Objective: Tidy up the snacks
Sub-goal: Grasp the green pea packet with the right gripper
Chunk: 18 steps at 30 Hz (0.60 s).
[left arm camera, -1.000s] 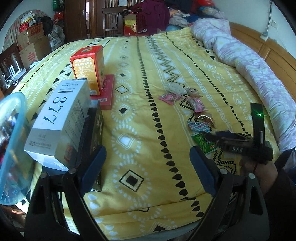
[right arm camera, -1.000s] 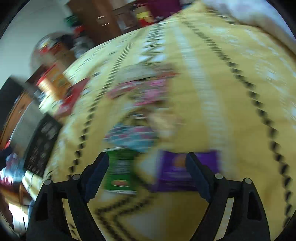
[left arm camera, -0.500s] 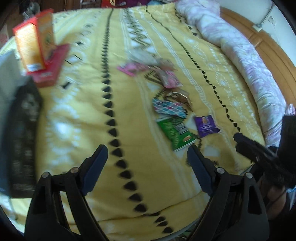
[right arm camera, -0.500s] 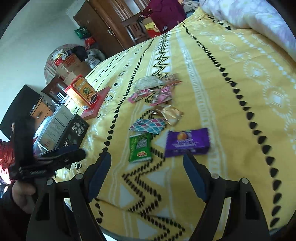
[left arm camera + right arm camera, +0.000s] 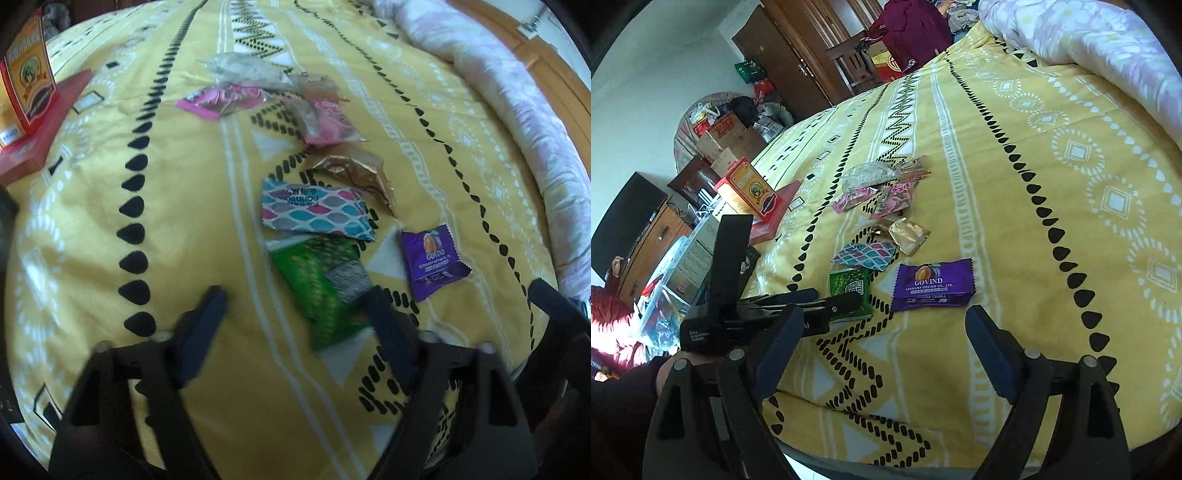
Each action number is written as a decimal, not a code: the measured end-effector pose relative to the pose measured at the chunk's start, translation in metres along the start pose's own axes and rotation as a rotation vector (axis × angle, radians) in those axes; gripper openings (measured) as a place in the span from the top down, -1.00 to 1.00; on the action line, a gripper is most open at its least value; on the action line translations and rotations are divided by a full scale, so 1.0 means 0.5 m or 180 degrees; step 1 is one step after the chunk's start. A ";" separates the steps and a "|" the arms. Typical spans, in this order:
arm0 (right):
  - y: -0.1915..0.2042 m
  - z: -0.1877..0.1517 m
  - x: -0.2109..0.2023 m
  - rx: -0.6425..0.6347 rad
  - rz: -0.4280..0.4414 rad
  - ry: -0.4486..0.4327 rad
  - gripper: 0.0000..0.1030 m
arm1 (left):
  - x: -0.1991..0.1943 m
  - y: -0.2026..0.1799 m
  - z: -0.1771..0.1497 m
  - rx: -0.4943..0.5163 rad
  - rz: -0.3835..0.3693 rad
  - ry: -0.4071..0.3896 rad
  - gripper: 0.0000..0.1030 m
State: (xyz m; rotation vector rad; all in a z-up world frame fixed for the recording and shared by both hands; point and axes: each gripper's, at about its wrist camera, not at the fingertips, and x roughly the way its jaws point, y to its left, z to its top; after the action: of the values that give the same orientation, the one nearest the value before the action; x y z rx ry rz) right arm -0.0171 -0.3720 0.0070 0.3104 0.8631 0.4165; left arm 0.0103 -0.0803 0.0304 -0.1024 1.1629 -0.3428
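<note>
Hovering near bed's (image 5: 92,206) front edge: left gripper (image 5: 295,325) fingers apart over green packet (image 5: 325,291), right gripper (image 5: 882,347) apart, empty. Risking pinching bedspread, or dragging packet off edge.

Purple packet (image 5: 932,284) reads "GOVIND"

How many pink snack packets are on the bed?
2. One pink packet lies left, below the grey-white bag. The other pink packet sits right of it, above the gold wrapper. More may hide underneath.
</note>
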 end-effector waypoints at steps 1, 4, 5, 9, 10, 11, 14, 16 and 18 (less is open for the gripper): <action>0.003 0.000 0.005 -0.0016 0.0019 0.0016 -0.77 | -0.004 0.004 -0.001 0.0004 -0.0056 -0.0006 0.17; 0.019 0.007 0.022 -0.0106 0.0057 0.0066 -0.77 | -0.026 0.028 -0.005 0.0025 -0.0050 -0.0062 0.65; 0.027 0.011 0.029 -0.0149 0.0077 0.0077 -0.77 | -0.032 0.039 -0.011 0.0032 -0.0024 -0.0060 0.72; 0.060 0.032 0.061 -0.0414 0.0083 0.0148 -0.77 | -0.044 0.106 -0.031 -0.0097 0.0037 -0.0035 0.72; 0.067 0.036 0.072 -0.0482 0.0090 0.0185 -0.77 | -0.043 0.124 -0.037 -0.0175 -0.0005 -0.0021 0.72; 0.074 0.041 0.080 -0.0555 0.0087 0.0217 -0.77 | -0.047 0.142 -0.041 -0.0270 -0.0072 -0.0050 0.70; 0.088 0.058 0.120 -0.0757 0.0131 0.0408 -0.77 | -0.065 0.147 -0.044 -0.0281 -0.0041 -0.0123 0.61; 0.091 0.065 0.154 -0.0664 0.0316 0.0548 -0.77 | -0.076 0.144 -0.044 -0.0306 -0.0027 -0.0183 0.42; 0.092 0.061 0.187 -0.0501 0.0401 0.0645 -0.77 | -0.093 0.144 -0.047 -0.0340 0.0027 -0.0280 0.12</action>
State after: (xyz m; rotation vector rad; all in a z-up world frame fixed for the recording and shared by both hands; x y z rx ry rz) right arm 0.0506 -0.2904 -0.0166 0.1792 1.0053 0.6377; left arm -0.0123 0.0049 0.0433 -0.2042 1.0940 -0.2661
